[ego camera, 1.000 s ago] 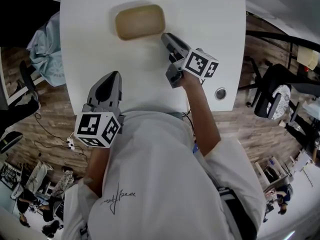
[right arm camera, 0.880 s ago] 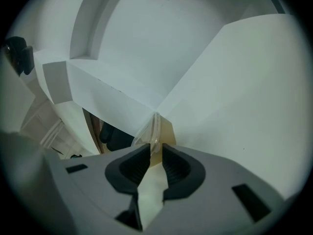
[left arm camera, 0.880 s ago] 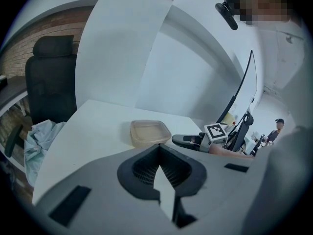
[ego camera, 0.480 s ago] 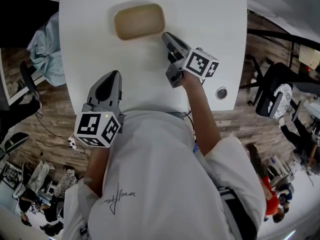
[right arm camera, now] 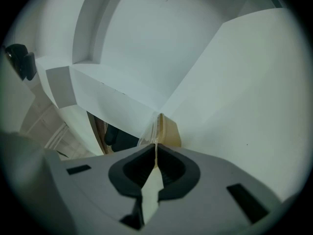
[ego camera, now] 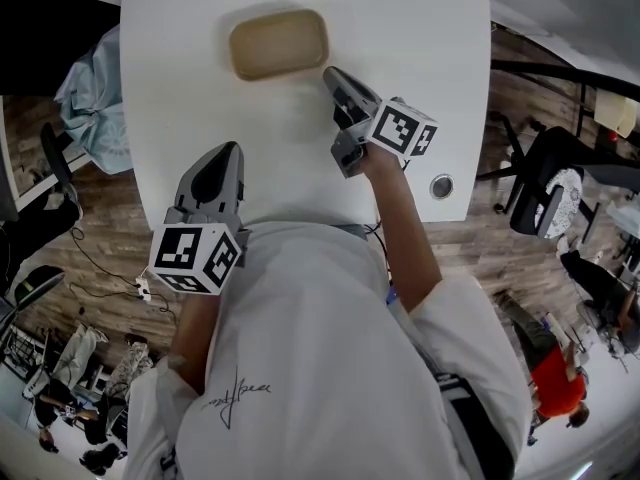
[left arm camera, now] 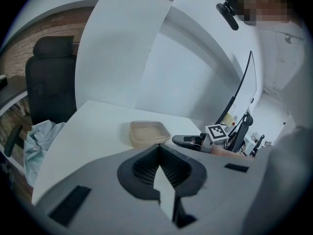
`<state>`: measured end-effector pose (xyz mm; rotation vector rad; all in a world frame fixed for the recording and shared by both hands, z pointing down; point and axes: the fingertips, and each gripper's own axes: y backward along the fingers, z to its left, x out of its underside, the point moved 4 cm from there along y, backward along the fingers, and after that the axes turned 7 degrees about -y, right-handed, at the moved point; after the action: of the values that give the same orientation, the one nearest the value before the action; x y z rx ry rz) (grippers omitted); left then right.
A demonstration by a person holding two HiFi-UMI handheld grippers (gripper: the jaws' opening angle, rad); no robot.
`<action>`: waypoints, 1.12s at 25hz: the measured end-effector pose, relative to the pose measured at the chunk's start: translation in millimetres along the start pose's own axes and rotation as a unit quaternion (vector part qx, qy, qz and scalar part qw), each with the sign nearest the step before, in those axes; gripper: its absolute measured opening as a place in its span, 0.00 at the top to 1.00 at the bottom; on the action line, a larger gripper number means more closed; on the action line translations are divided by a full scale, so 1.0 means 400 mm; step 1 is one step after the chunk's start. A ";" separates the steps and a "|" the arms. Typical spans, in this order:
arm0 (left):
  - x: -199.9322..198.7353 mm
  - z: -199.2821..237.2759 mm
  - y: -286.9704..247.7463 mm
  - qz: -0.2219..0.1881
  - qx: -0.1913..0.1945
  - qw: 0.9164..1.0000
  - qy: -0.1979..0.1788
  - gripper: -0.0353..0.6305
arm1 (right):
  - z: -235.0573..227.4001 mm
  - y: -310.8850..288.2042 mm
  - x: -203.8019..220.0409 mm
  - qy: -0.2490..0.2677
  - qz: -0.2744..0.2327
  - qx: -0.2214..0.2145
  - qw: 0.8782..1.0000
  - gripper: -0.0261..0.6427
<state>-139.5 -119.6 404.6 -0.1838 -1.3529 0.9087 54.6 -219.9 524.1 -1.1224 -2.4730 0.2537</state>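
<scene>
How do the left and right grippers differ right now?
The left gripper hangs over the near edge of the table, apart from the container; the right gripper reaches its corner. Left jaws close on nothing; right jaws seem to pinch the container's rim. Both are shut.

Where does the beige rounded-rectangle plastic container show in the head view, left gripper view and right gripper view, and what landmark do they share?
Head view: the beige rounded-rectangle plastic container at top centre.
Left gripper view: centre, just above the left gripper, left of the right gripper.
Right gripper view: centre, edge-on, its rim between the right gripper's shut fingers.
Shared landmark: the white table under it.
</scene>
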 end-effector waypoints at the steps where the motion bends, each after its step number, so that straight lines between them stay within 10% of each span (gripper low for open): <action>1: 0.000 0.001 0.001 -0.001 0.000 1.000 0.000 0.94 | 0.003 -0.001 0.000 0.001 0.000 -0.002 1.000 0.93; 28: -0.006 -0.012 0.041 -0.031 -0.002 1.000 0.002 0.94 | 0.085 0.013 0.009 -0.007 0.004 -0.040 0.999 0.94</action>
<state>-142.4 -108.6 391.9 -0.1455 -1.3492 0.8538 41.0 -213.6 493.0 -1.1675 -2.5116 0.1664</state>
